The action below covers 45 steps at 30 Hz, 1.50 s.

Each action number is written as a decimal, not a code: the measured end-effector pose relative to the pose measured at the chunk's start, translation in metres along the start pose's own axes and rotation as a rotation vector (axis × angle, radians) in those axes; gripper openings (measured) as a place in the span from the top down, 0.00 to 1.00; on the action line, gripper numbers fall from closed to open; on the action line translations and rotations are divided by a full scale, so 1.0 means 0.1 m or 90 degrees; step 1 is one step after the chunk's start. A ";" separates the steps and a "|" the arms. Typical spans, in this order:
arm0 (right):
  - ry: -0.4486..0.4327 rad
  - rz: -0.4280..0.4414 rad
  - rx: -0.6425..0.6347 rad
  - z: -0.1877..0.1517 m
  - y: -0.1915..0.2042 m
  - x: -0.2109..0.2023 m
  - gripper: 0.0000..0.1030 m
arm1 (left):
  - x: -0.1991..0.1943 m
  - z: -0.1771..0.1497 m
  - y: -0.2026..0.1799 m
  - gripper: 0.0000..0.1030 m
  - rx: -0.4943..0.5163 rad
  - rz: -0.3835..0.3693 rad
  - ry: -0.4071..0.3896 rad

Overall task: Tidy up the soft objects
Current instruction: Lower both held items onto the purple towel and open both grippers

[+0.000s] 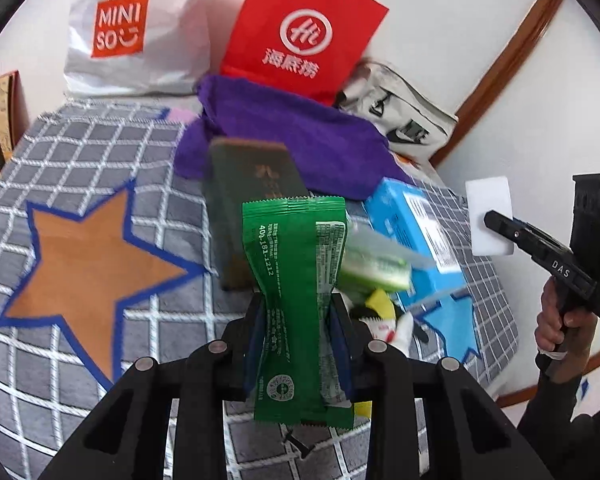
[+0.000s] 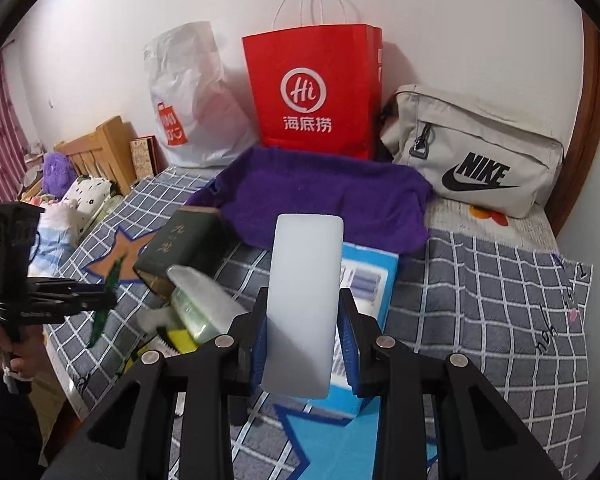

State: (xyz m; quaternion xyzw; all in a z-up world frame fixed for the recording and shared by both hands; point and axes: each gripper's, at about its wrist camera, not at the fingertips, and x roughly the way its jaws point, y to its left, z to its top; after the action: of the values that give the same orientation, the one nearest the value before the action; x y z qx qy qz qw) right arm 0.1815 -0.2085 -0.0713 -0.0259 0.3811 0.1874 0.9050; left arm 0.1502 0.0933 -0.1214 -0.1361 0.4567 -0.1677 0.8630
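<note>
Left gripper (image 1: 298, 312) clamps the crinkled green foil sachet (image 1: 296, 280); right gripper (image 2: 302, 336) clamps the white foam block (image 2: 304, 296). Advise lowering both gently toward the bed's far edge.

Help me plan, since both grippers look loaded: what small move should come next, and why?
Probably carry the white sponge in the right gripper forward toward the red bag; the left gripper already pinches the green packet, so nothing more can be picked up.
</note>
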 end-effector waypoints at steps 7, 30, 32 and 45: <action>-0.012 -0.003 0.009 0.20 -0.13 0.13 0.69 | 0.08 0.35 -0.08 0.72 0.024 0.087 -0.017; -0.004 0.006 -0.008 1.06 -0.57 0.99 0.69 | 0.79 1.54 -0.01 0.72 0.009 0.152 -0.010; 0.001 0.006 -0.007 1.11 -0.58 1.06 0.69 | 0.89 1.63 0.03 0.72 0.003 0.153 -0.002; 0.064 0.012 -0.023 1.18 -0.72 1.75 0.69 | 1.50 2.12 0.17 0.72 -0.005 0.165 0.054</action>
State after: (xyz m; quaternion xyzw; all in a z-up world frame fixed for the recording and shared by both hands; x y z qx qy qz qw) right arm 0.3992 -0.1971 -0.1167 -0.0478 0.4229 0.2011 0.8823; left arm 0.4087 0.0642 -0.1236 -0.0723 0.5075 -0.0584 0.8567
